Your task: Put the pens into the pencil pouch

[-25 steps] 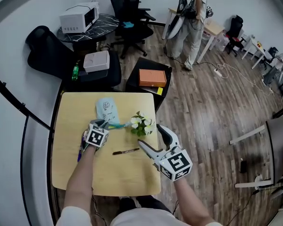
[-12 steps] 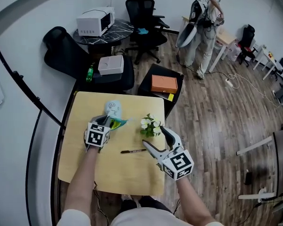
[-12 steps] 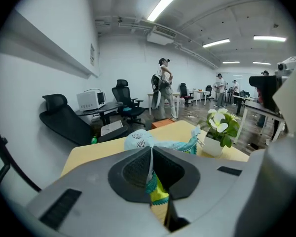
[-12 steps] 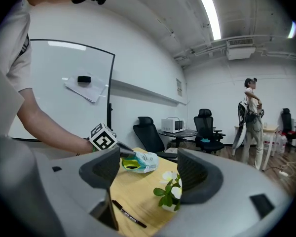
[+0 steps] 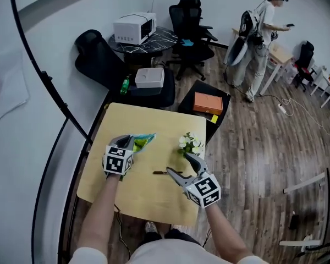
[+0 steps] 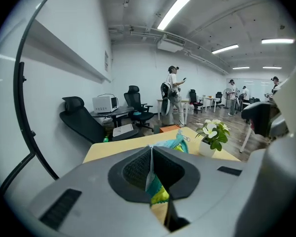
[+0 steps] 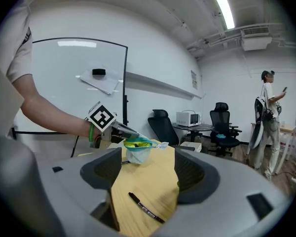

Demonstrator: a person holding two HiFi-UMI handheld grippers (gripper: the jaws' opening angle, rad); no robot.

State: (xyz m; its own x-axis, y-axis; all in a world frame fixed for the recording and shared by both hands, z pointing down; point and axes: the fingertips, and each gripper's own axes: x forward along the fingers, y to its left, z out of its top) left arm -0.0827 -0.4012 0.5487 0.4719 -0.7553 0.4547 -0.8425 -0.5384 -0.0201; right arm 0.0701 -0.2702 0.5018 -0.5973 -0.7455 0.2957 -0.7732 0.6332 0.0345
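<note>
Pouch [image 5: 145, 140] edge in left claw [image 5: 131, 143]

The left gripper [image 6: 151, 154] has its jaws pinched together on the teal and yellow-green edge of the pouch [image 6: 179, 143]. Beyond it are the table [image 6: 108, 151] and a potted flower [image 6: 213, 135]. A person [image 6: 173, 97] stands farther back.

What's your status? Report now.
Left gripper shut on pouch, right gripper open. Pen on table, ahead of right gripper. Flower pot close by.
</note>
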